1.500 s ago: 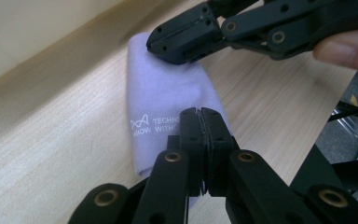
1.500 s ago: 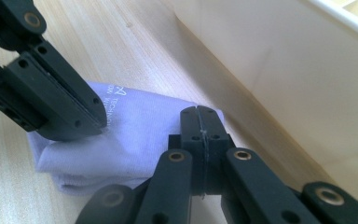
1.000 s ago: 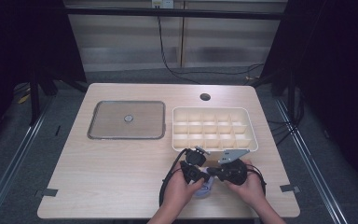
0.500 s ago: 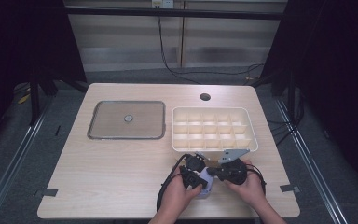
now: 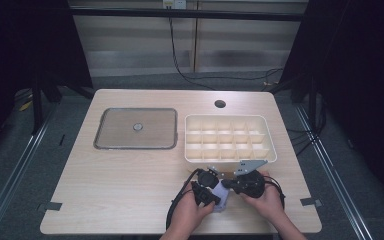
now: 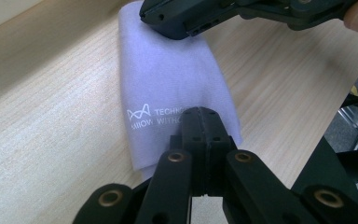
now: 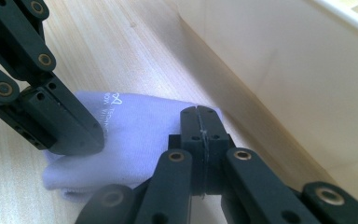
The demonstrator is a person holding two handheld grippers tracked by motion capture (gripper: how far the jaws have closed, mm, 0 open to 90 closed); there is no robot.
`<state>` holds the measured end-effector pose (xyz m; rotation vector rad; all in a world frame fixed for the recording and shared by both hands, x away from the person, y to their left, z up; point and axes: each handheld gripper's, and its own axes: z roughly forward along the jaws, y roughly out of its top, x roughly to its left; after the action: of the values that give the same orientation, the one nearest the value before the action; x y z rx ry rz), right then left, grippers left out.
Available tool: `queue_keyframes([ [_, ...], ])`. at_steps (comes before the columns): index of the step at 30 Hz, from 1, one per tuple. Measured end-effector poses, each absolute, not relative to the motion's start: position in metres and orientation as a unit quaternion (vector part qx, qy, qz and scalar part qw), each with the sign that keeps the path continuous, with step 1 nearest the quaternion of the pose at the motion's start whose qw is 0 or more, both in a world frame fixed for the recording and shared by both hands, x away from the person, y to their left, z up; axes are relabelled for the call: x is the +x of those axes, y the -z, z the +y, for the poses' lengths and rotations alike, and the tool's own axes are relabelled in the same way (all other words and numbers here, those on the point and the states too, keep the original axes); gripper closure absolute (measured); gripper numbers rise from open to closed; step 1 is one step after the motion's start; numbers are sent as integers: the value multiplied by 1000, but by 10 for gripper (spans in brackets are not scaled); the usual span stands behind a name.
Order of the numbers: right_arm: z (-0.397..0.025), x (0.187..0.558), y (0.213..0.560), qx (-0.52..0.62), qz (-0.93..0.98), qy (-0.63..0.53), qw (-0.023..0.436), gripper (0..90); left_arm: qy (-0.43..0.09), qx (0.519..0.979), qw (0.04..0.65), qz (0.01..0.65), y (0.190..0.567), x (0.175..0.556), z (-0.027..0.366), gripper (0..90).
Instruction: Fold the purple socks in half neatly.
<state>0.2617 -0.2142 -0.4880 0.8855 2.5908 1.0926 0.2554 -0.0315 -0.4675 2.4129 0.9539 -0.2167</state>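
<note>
- Item in hand: a folded lavender cloth (image 6: pixel 177 88) with white printed lettering, lying on the table (image 5: pixel 125 190) just in front of the near wall of the cream compartment tray (image 5: pixel 228 156).
- My left gripper (image 6: pixel 200 122): the jaws are pressed fully together, their tips on the cloth's near edge just past the lettering. A pinch on the fabric looks likely, but I cannot confirm it from the left gripper view.
- My right gripper (image 7: pixel 198 123): the jaws are likewise closed with no gap, and their tips meet the cloth at the edge nearest the tray wall.
- In the high view, both grippers meet over the cloth from opposite sides, in front of the tray.
- Also noted: a flat grey lid (image 5: pixel 136 128) with a central knob lies on the table beside the tray, well apart from the cloth.
</note>
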Motion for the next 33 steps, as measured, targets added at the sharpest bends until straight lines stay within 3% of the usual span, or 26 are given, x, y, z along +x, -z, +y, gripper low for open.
queue_keyframes([
  [17, -211, 264, 489, 297, 875, -366, 109, 900, 62, 891, 272, 359, 470, 249, -33, 900],
  [25, -211, 263, 489, 287, 876, -373, 108, 900, 110, 872, 296, 375, 474, 253, -27, 900],
  [33, -216, 261, 486, 293, 872, -377, 105, 877, 106, 875, 303, 361, 469, 256, -25, 874],
])
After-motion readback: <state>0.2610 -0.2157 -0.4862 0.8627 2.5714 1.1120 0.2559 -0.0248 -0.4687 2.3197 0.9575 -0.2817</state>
